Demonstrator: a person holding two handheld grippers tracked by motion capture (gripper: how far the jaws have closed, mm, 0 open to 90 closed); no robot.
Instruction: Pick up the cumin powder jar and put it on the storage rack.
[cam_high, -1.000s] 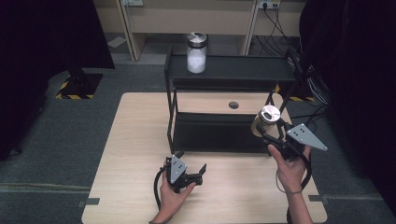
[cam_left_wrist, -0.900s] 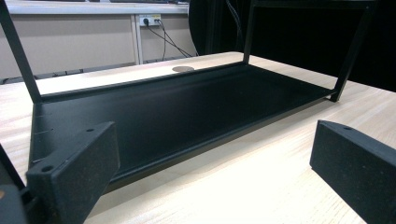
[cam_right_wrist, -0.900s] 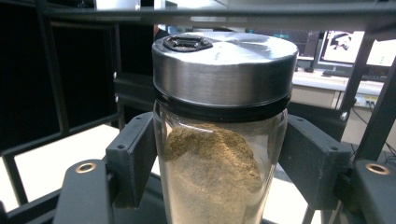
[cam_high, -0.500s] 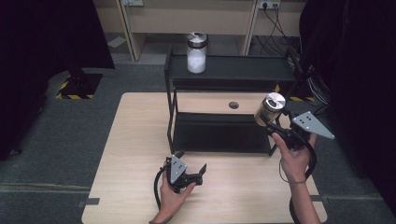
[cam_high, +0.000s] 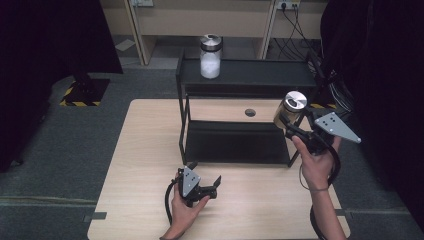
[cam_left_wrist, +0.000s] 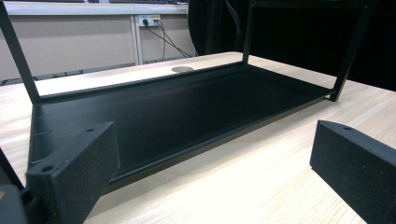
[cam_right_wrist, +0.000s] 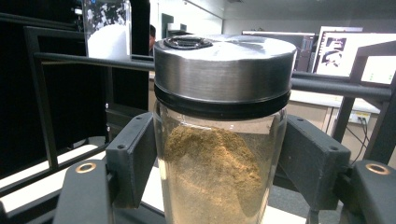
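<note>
A glass jar of brown powder (cam_high: 289, 111) (cam_right_wrist: 219, 154) with a steel lid is held in the air at the right end of the black two-tier rack (cam_high: 240, 80), about level with its top shelf. My right gripper (cam_high: 286, 122) (cam_right_wrist: 219, 172) is shut on the jar's body, one pad on each side. A second jar with white powder (cam_high: 210, 56) (cam_right_wrist: 106, 32) stands on the top shelf at its left. My left gripper (cam_high: 216, 186) (cam_left_wrist: 210, 172) rests low on the wooden table (cam_high: 150, 150) in front of the rack, open, with nothing between its jaws.
The rack's lower tray (cam_left_wrist: 177, 112) (cam_high: 235, 142) lies bare on the table. A round cable hole (cam_high: 250, 113) (cam_left_wrist: 181, 69) sits in the tabletop behind it. Wooden cabinets (cam_high: 240, 20) stand at the back, and dark curtains hang at both sides.
My right gripper has lifted the brown-powder jar up and a little farther back, from beside the lower tray to the height of the top shelf. The left gripper has stayed put.
</note>
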